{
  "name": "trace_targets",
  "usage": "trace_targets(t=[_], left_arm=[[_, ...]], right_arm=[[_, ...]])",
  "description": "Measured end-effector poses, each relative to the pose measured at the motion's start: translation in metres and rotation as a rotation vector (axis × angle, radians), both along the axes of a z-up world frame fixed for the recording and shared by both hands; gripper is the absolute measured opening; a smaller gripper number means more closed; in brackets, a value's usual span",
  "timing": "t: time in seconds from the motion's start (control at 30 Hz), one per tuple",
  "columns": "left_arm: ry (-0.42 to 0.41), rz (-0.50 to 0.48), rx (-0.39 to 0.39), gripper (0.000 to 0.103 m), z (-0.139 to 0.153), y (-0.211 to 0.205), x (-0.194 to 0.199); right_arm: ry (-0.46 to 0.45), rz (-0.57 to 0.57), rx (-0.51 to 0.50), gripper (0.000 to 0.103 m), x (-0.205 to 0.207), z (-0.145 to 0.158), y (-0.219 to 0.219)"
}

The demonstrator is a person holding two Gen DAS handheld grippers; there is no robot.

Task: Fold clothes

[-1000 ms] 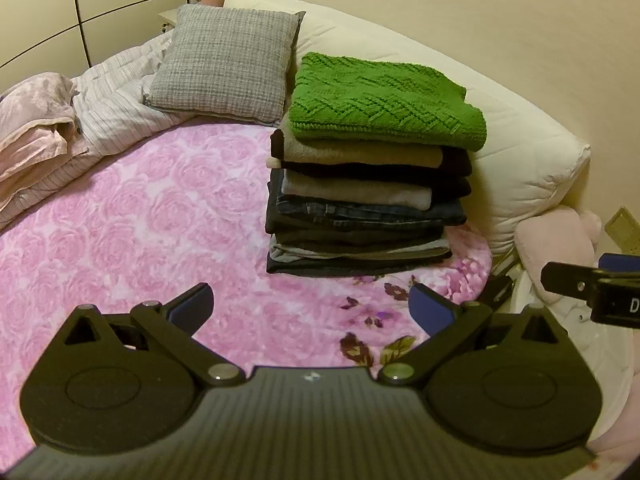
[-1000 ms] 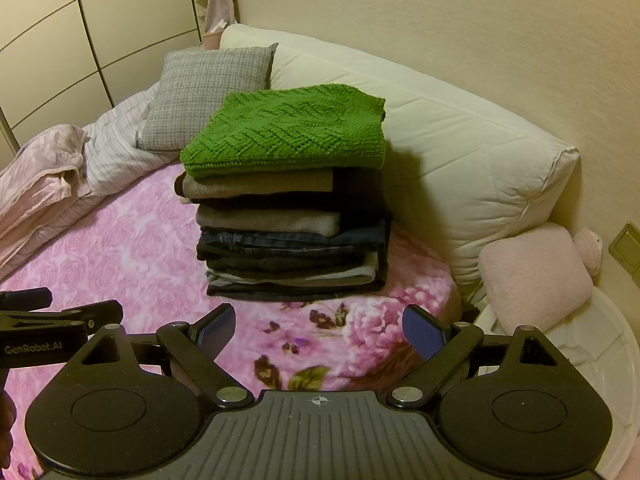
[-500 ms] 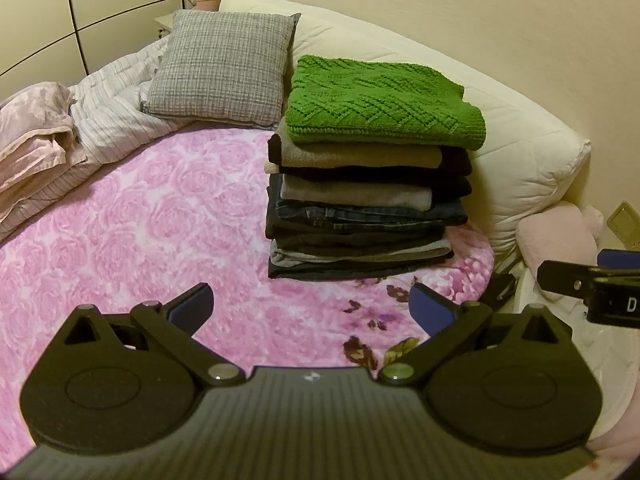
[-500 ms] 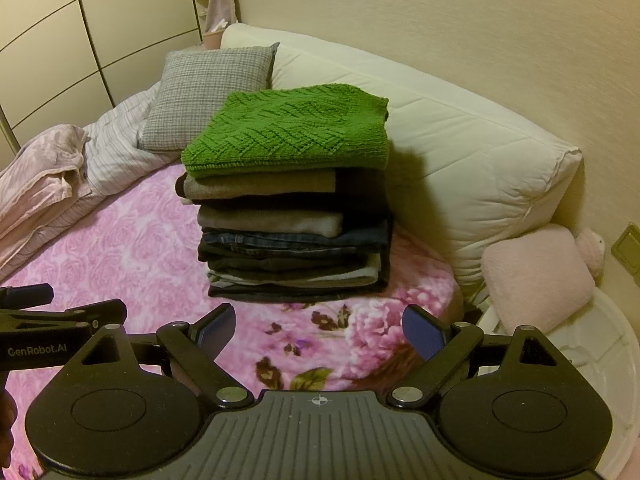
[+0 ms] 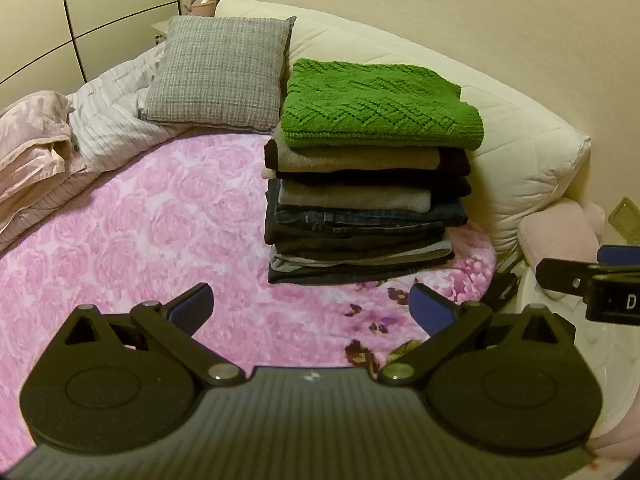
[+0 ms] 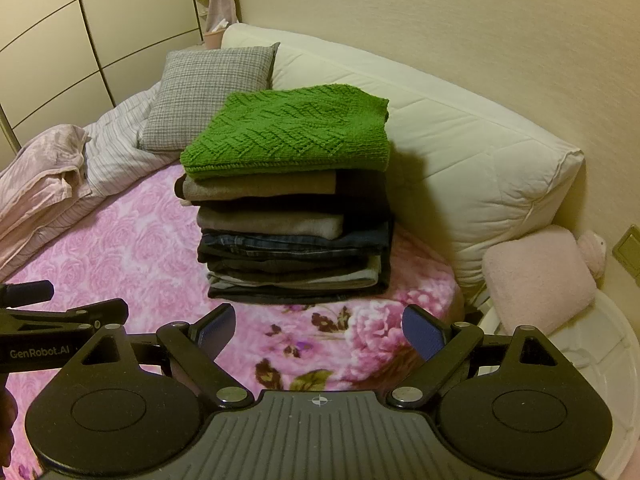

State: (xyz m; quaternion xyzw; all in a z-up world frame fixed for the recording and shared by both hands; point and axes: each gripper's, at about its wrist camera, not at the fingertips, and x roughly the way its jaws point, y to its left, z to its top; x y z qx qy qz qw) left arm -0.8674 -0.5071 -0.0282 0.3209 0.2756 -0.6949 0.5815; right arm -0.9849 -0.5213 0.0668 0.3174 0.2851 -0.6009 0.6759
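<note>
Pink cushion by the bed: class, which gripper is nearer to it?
Right. The right gripper sits just left of the pink cushion; the left gripper is farther left.

Left gripper [image 5: 310, 308]: matte black body, ribbed grey-black centre plate with a small white mark, two round black discs beside that plate, silver pivot screws, blue pads on its fingertips [image 5: 430, 312]. Right gripper [image 6: 318, 330]: same build, with a white crosshair mark on the centre plate. Seen left of that plate, the other unit's black side reads "GenRobot.AI" in white.
</note>
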Motion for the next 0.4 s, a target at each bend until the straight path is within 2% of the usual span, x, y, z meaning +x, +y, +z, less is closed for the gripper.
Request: trace_targets(t=[0.4], left_arm=[[-0.001, 0.002, -0.007, 0.102, 0.0006, 0.0037, -0.0047]], right_arm=[[-0.001, 0.001, 0.0, 0.088, -0.0022, -0.0003, -0.0022]])
